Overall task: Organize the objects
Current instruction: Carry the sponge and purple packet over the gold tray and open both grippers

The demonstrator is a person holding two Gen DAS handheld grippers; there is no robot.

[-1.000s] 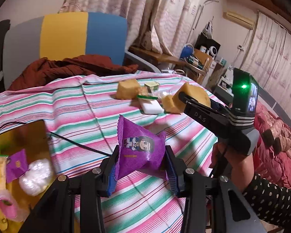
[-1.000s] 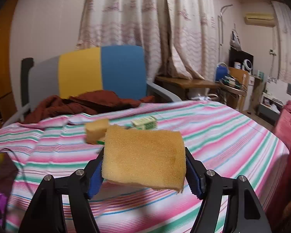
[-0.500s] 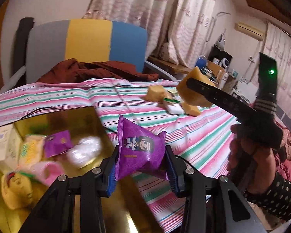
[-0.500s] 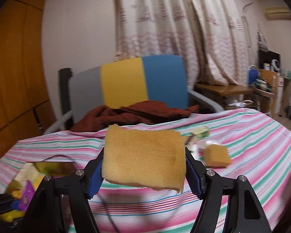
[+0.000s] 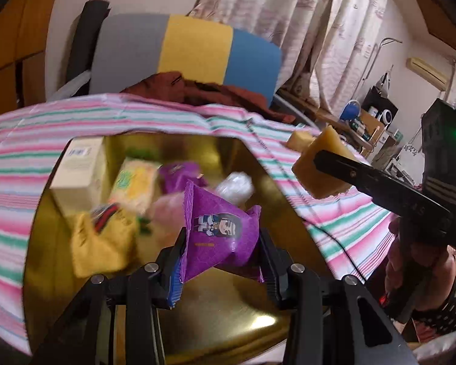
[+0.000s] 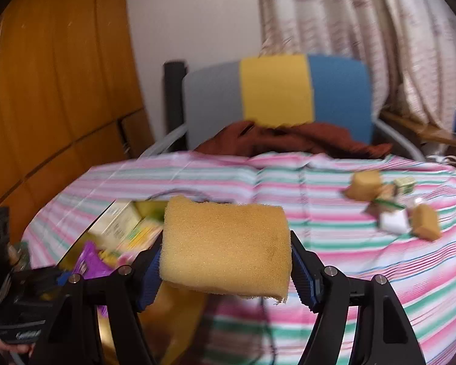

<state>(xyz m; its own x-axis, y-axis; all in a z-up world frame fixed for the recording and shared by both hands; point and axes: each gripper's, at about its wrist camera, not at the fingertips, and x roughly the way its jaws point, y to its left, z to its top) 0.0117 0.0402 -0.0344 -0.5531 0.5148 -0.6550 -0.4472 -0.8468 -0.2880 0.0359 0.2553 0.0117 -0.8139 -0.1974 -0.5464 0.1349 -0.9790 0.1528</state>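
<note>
My left gripper [image 5: 220, 261] is shut on a purple snack packet [image 5: 219, 231] and holds it above a gold tray [image 5: 228, 319] on the striped table. The tray holds a white box [image 5: 76, 167], a yellow packet [image 5: 100, 240], another purple packet [image 5: 179, 173] and other wrapped items. My right gripper [image 6: 226, 273] is shut on a yellow sponge [image 6: 228, 243], held in the air to the right of the tray; it also shows in the left wrist view [image 5: 322, 167]. The tray shows blurred at the lower left of the right wrist view [image 6: 112, 228].
Two more sponges [image 6: 364, 182], a small green box [image 6: 405, 184] and a white block [image 6: 393, 222] lie on the striped tablecloth [image 6: 349, 258] at the right. A chair with a brown cloth [image 5: 197, 88] stands behind the table. A black cable [image 5: 334, 237] runs past the tray.
Both grippers have swung to the left with their loads. The left gripper with the purple packet now hangs over the gold tray; the sponge has come near the tray's right side.
</note>
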